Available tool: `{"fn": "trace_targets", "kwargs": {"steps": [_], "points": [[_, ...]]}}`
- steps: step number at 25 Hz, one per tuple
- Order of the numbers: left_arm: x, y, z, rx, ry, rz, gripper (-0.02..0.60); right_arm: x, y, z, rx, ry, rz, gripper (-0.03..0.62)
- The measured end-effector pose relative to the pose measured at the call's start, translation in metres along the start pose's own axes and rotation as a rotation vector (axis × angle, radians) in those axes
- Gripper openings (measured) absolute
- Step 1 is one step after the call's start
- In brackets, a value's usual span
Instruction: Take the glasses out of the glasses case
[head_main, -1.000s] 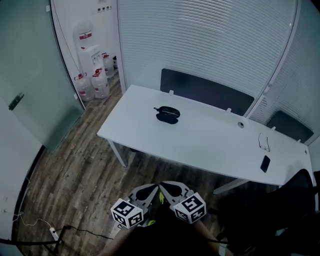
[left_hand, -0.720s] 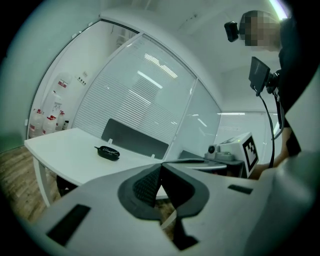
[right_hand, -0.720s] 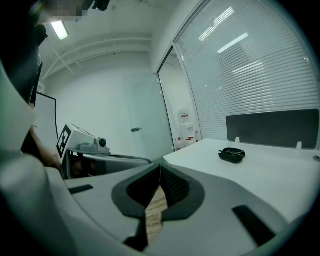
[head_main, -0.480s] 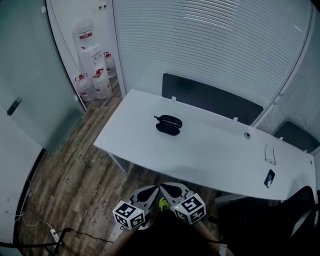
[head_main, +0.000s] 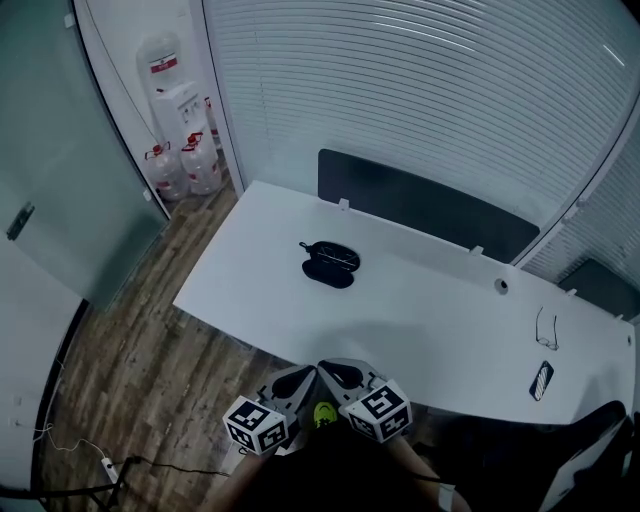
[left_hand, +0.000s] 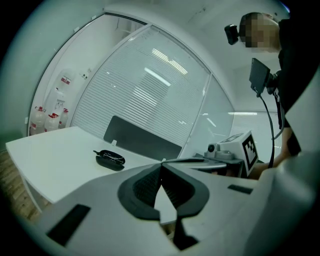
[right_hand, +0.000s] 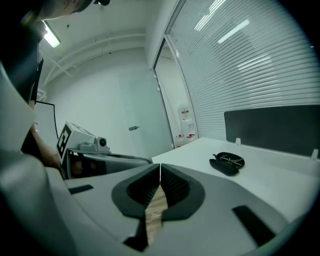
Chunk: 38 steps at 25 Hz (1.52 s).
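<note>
Bare tabletop (head_main: 420, 310) around glasses case (head_main: 329, 266)

The left gripper (left_hand: 161, 163), jaws together with nothing between them, is short of the white table (left_hand: 50, 157). An open glasses case (left_hand: 110, 160) lies on that table.

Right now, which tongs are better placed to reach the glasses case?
Right, barely. Both are shut, empty, side by side at the table's near edge; the glasses case lies ahead, looking slightly nearer the right tongs than the left tongs.

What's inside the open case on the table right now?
A thin-framed pair of glasses lies in the far half of the open case; the near half looks bare. Whether anything sits under the glasses is too small to tell.
</note>
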<state>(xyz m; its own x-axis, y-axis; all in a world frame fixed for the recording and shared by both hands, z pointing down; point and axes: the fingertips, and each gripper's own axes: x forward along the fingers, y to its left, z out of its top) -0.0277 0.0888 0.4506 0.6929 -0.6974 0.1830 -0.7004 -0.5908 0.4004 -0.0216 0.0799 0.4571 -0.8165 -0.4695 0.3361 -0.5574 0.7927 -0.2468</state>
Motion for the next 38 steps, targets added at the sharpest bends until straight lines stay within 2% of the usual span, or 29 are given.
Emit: {"fn": "trace_targets", "kwargs": {"steps": [7,14,23,38], "points": [[0.036,0.011,0.004,0.004,0.018,-0.003,0.011,0.004,-0.036,0.007,0.003,-0.003,0.003,0.017],[0.059,0.012,0.01,0.024,0.011,-0.015,0.011,0.003,-0.073,0.009,0.012,-0.009,-0.043,0.017],[0.075,0.002,0.01,0.019,0.039,-0.062,0.011,0.005,-0.086,0.007,-0.007,0.03,-0.062,0.017],[0.11,0.044,0.028,0.02,0.062,-0.105,0.011,0.042,-0.129,0.023,-0.013,0.07,-0.1,0.018]]}}
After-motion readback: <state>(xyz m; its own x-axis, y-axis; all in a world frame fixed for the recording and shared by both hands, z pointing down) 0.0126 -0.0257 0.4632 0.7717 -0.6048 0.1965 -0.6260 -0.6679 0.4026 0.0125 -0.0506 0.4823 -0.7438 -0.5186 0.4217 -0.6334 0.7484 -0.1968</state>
